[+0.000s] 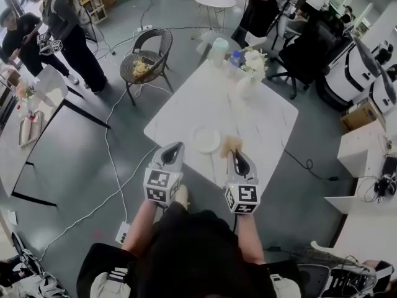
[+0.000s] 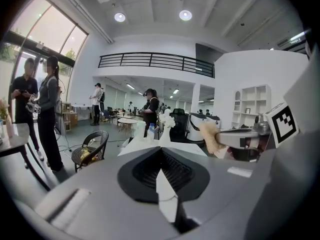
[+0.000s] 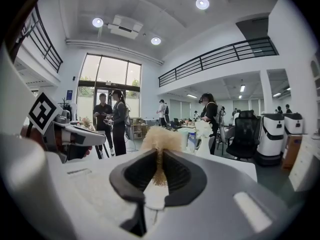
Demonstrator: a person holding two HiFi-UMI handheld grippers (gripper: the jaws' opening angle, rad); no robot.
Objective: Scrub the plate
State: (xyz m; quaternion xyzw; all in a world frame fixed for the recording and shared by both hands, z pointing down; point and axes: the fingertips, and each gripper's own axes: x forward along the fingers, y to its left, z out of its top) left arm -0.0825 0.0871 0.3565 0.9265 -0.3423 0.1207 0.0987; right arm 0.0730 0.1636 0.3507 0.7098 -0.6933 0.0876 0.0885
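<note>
A white plate [image 1: 206, 139] lies near the front of the white table [image 1: 186, 113]. My right gripper [image 1: 236, 154] is shut on a tan fibrous scrubber [image 1: 231, 144] that hangs just right of the plate, over the table. In the right gripper view the scrubber [image 3: 160, 139] sticks out from between the closed jaws of the right gripper [image 3: 160, 156]. My left gripper [image 1: 175, 146] hovers at the table's front edge, left of the plate, shut with nothing in it. In the left gripper view the left gripper [image 2: 161, 153] has its jaws together, and the scrubber [image 2: 212, 136] shows at the right.
A vase of white flowers [image 1: 253, 64], a bottle [image 1: 234, 58] and a pale green cup [image 1: 218, 49] stand at the table's far end. A wicker chair [image 1: 146, 59] sits to the left of the table. People stand at the far left and back. Cables cross the floor.
</note>
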